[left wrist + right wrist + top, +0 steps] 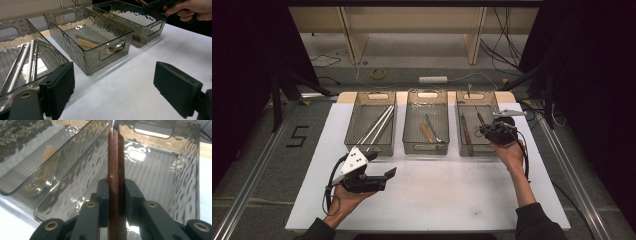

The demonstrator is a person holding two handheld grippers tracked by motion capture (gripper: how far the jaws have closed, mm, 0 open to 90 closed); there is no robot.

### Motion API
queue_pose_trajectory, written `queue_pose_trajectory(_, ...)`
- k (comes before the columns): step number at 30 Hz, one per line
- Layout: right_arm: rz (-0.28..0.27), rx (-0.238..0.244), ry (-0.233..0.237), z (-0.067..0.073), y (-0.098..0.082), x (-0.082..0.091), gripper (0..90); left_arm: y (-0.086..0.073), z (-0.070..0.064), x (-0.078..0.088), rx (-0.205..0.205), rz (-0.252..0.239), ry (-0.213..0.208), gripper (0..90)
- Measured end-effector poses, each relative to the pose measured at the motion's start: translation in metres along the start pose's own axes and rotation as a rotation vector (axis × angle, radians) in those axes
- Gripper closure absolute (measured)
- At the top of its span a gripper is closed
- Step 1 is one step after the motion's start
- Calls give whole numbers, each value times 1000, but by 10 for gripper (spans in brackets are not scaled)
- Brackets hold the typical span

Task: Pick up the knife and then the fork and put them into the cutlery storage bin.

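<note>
Floor tape [298,136] reads "5"; left gripper [113,87] gapes wide, right gripper [116,192] clamps a brown-handled utensil [115,165]

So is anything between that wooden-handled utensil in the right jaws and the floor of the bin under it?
Nothing visible: the wooden-handled utensil hangs clamped over the right bin, whose ribbed floor looks bare directly beneath it.

Held knife handle [115,170]: reddish-brown wood, polished, glossy
3 grey bins [90,42]: translucent rippled plastic, shiny
Right gripper [116,195]: matt black plastic pads
White table sheet [437,190]: smooth, matt
</note>
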State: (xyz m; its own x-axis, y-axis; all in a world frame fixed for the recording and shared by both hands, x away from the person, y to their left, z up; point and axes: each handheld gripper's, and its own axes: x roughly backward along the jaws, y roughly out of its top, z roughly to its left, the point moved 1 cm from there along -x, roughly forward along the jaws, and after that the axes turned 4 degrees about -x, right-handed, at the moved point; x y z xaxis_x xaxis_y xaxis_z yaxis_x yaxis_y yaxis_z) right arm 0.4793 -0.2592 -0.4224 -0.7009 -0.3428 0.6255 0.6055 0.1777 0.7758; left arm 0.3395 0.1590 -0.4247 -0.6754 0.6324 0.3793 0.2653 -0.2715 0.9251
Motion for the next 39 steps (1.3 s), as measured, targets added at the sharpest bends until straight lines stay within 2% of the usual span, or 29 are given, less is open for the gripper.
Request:
queue_pose_trajectory(14,32,-43,-12,-2,0,-9,765,0,-1,-1,-4,6,2,169)
queue_pose_trajectory(18,42,-39,-14,-2,-1,-10,763,0,-1,-1,-5,7,3,169)
queue_pose_trajectory(20,44,-48,-4,-1,-1,-10,762,0,-1,-1,-4,7,3,169)
queue_pose_trajectory(24,43,-57,30,1,0,-10,704,0,-1,0,-6,8,3,169)
queue_pose_trajectory(39,10,-28,101,9,2,2,616,0,-1,0,-5,6,2,169)
